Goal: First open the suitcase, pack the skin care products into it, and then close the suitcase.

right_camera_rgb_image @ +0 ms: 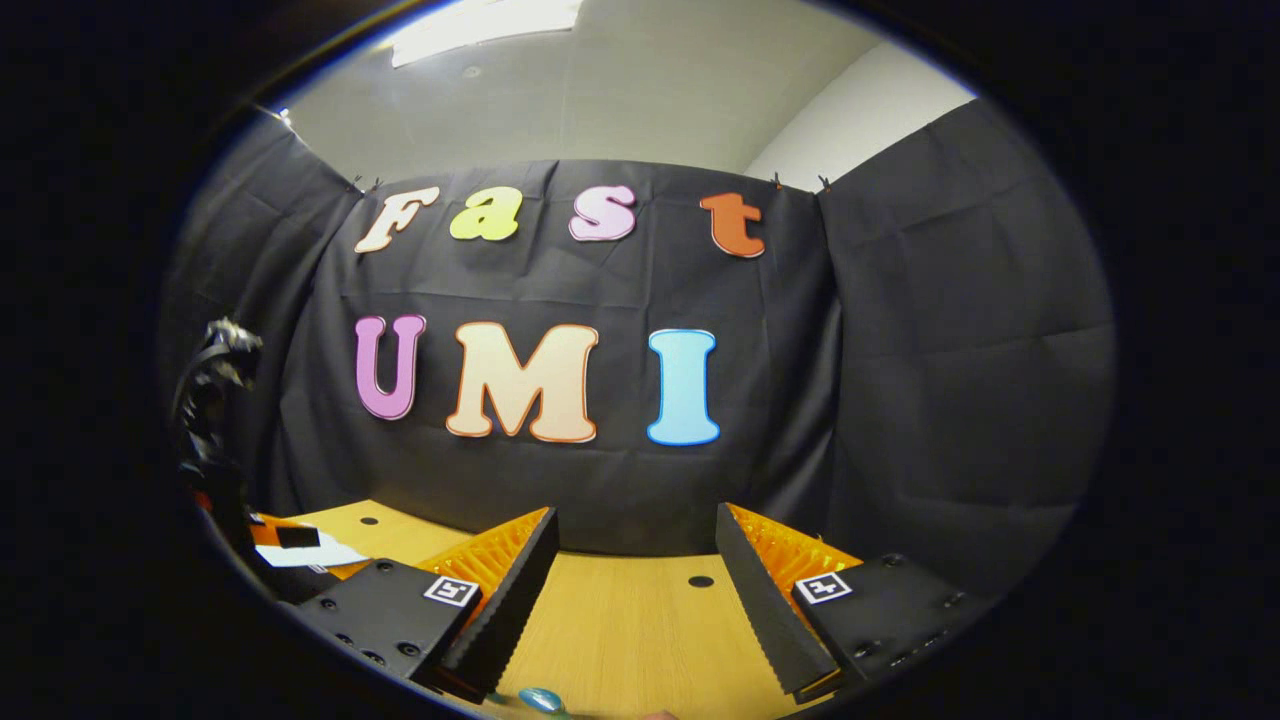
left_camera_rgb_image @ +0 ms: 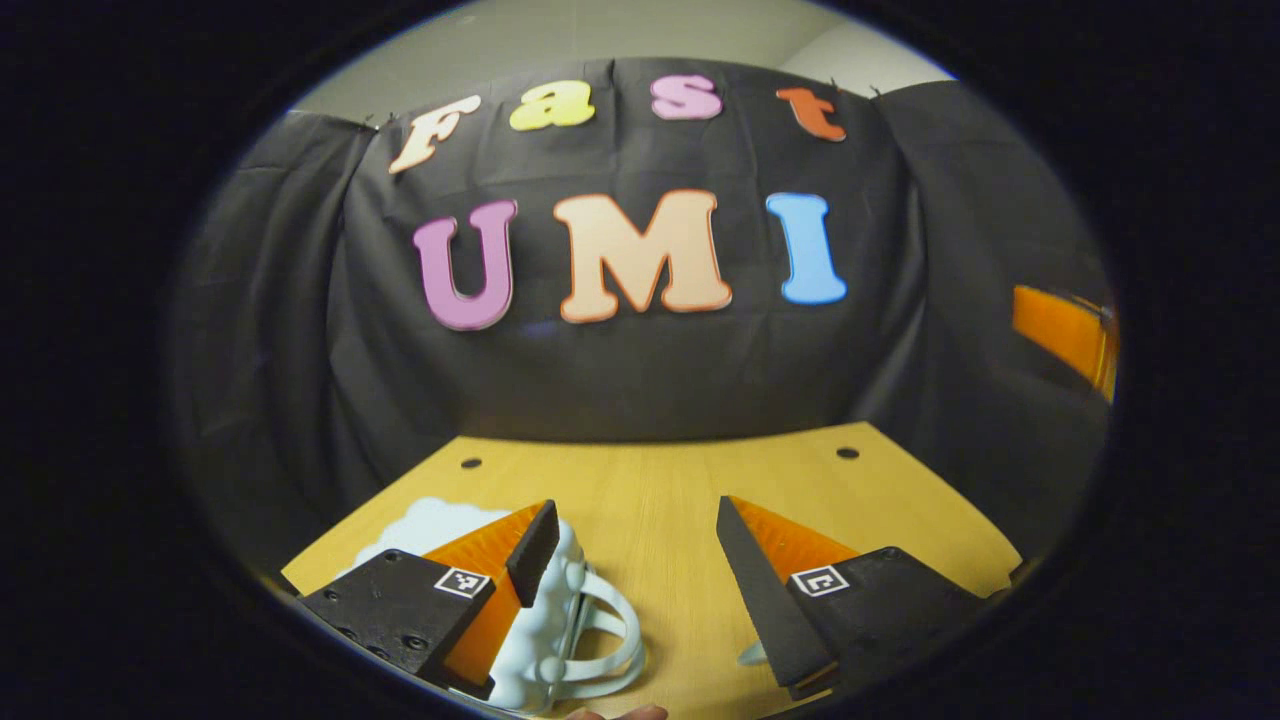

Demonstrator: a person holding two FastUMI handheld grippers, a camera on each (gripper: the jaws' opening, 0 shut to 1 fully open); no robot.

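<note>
Both grippers hang agape, empty: left gripper [left_camera_rgb_image: 632, 560], right gripper [right_camera_rgb_image: 635, 590]. Pale suitcase [left_camera_rgb_image: 545, 625] lies closed on table [left_camera_rgb_image: 660, 480] under left finger. Risk: finger slips off bumpy shell, shoving case away.

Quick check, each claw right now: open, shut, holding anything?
Left claw: open, holding nothing; the pale blue suitcase sits under its left finger.
Right claw: open, holding nothing.
</note>
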